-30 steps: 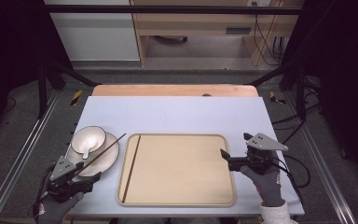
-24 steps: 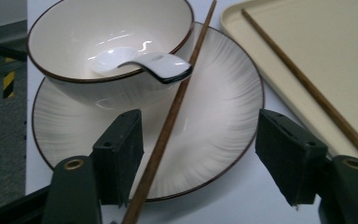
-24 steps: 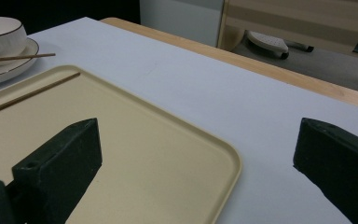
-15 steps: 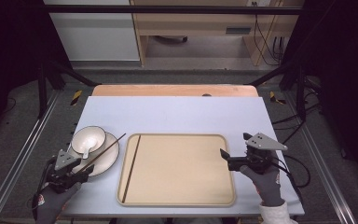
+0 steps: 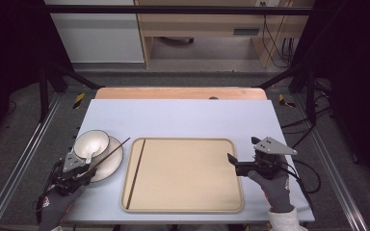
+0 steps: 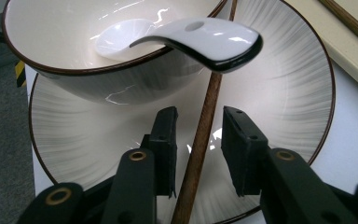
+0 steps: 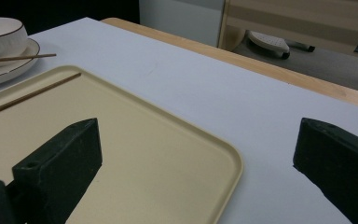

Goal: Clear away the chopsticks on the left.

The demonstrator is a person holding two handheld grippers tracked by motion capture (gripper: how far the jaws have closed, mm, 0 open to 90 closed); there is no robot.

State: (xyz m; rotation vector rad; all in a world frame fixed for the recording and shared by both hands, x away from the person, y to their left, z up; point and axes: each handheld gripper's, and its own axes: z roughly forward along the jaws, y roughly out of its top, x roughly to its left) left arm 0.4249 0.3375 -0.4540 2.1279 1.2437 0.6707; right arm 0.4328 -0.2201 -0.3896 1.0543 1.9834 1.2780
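A white bowl (image 5: 91,143) with a white spoon (image 6: 200,35) in it sits on a striped plate (image 5: 113,166) at the table's left. One brown chopstick (image 6: 205,126) lies across the plate, leaning on the bowl. My left gripper (image 6: 199,116) is low over the plate with that chopstick between its jaws. The jaws have just been closing, and a thin gap still shows on each side of the stick. A second chopstick (image 5: 136,173) lies along the left side of the beige tray (image 5: 188,208). My right gripper (image 7: 198,128) stands open, straddling the tray's right rim (image 7: 233,163).
The grey-blue table top (image 5: 183,118) stretches beyond the tray to a wooden strip (image 5: 178,93) at the far edge. Black frame posts stand at both sides, and cables lie on the floor at the right.
My left gripper has slid forward onto the plate and its jaws have narrowed around the chopstick. The right gripper has stayed still.
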